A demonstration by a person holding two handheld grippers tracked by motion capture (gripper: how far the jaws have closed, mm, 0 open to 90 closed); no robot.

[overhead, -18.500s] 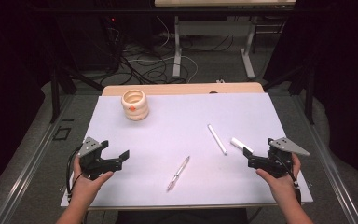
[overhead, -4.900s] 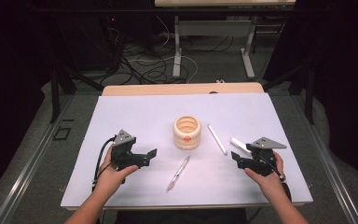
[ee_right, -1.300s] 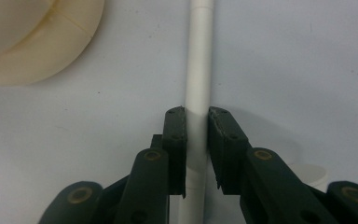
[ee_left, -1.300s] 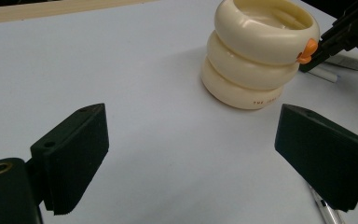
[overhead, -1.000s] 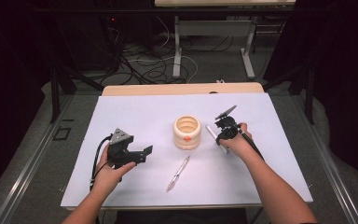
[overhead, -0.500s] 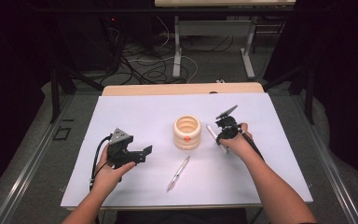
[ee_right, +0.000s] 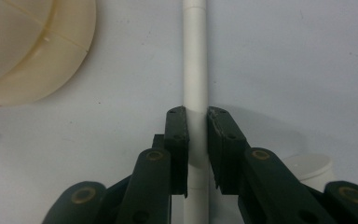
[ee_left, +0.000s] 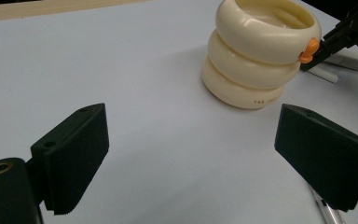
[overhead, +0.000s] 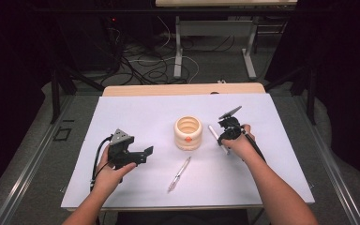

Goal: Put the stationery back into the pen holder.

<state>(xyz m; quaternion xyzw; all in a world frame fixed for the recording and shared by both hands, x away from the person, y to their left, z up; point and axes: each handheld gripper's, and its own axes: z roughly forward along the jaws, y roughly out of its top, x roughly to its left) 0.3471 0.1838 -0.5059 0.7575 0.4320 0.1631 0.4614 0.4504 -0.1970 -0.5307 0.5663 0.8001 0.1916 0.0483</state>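
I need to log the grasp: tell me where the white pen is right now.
In the high view the white pen lies on the table's right half, just right of the cream ringed holder; the right gripper is closed on its barrel.

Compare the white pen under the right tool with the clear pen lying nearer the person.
The white pen is opaque and plain; the clear pen is see-through with a thinner body. The white pen sits clamped between the right tool's jaws, just right of the cream holder; the clear pen lies free, nearer the table's front edge, with no tool touching it. Both lie flat on the white table.
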